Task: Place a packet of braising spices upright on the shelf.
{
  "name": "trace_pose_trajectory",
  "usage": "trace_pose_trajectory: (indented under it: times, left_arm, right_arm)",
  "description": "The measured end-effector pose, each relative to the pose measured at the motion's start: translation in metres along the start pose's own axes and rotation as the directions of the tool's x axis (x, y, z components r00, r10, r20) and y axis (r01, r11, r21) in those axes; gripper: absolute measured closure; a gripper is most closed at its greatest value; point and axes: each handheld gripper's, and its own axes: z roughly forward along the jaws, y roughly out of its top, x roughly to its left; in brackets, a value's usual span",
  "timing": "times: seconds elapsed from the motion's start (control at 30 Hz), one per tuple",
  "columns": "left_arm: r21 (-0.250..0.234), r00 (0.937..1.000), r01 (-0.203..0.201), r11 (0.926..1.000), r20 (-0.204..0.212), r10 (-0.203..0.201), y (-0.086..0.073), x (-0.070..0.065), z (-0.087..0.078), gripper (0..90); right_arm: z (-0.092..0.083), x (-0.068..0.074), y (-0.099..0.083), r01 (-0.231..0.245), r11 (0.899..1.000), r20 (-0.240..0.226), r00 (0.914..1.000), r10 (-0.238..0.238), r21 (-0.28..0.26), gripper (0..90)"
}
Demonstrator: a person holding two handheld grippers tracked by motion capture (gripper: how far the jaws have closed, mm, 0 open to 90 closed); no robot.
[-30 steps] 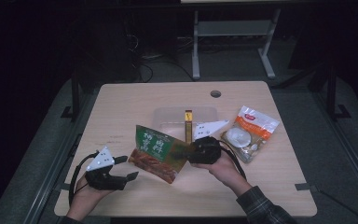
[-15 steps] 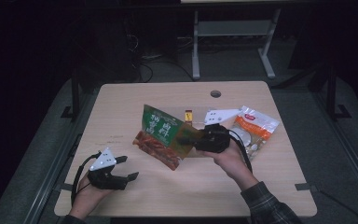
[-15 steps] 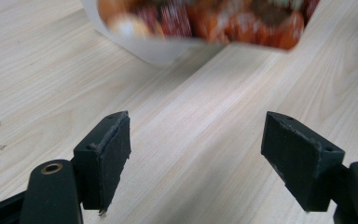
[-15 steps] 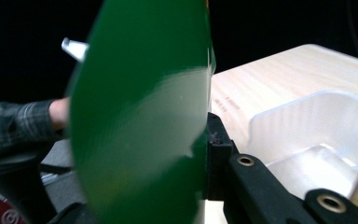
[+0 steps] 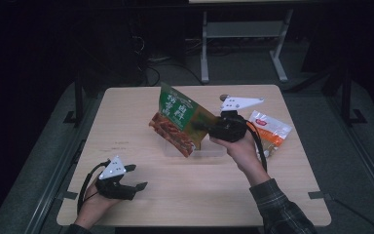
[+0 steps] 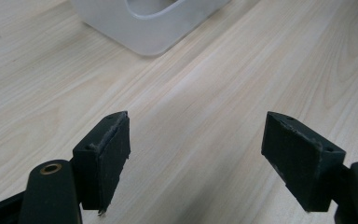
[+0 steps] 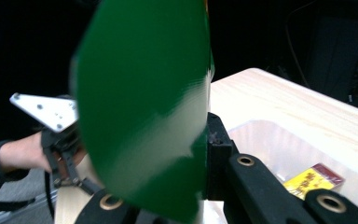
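Green snack bag [image 5: 177,122], centre of the high view, hangs tilted above our clear plastic bin [image 5: 209,148], clamped at its edge in the right gripper [image 5: 209,127], while the left gripper [image 5: 135,177], lower left, rests on the table [image 5: 126,126] with jaws wide apart, holding nothing.

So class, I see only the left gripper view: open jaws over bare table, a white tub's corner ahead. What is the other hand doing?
Observer: The right gripper holds a green snack bag above the clear tub.
Operator: Anything inside that tub?
Observer: Yes, the right gripper view shows a small yellow packet in it.
Operator: Anything else lying on the table?
Observer: A white and orange snack bag lies right of the tub.
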Motion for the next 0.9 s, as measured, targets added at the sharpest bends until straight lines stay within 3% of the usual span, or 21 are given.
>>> trace_pose_trajectory:
  times: [0.43, 0.9]
  left_arm:
    - [0.008, 0.9997, -0.023, 0.9997, 0.003, 0.023, 0.0, 0.001, 0.002, 23.1]
    - [0.021, 0.9995, -0.032, 0.9993, 0.007, 0.032, 0.0, -0.001, 0.004, 23.1]
  right_arm:
    - [0.009, -0.02, 0.002, -0.047, 0.999, 0.126, 0.9908, 0.05, -0.025, 90.0]
    - [0.022, -0.026, -0.009, -0.069, 0.998, 0.158, 0.985, 0.068, 0.0, 90.0]
